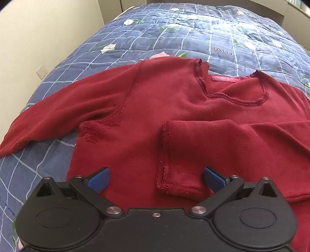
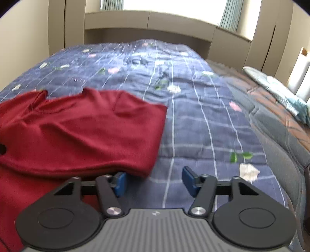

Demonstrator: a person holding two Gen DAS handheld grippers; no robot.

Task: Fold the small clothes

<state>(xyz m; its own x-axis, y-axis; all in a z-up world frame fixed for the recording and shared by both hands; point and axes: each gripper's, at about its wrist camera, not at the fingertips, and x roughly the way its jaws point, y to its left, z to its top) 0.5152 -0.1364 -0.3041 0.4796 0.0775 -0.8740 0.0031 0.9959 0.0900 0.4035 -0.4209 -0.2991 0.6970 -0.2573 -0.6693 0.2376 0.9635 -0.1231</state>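
1. Beige walls and a bright curtained window (image 2: 170, 4) frame a bed covered by a blue checked quilt (image 1: 174, 33) with flower prints.
2. Dark red long-sleeved top (image 1: 155, 100) lies flat on the quilt, neckline toward the bed's far end.
3. One sleeve (image 1: 222, 147) is already folded across the chest; the other sleeve (image 1: 58, 114) stretches toward the bed's left edge, probably next to fold.
4. Left tongs (image 1: 156, 177) hover over the folded cuff, jaws wide apart, gripping nothing.
5. Right tongs (image 2: 154, 181) sit beside the top's folded edge, jaws apart and empty over bare quilt.
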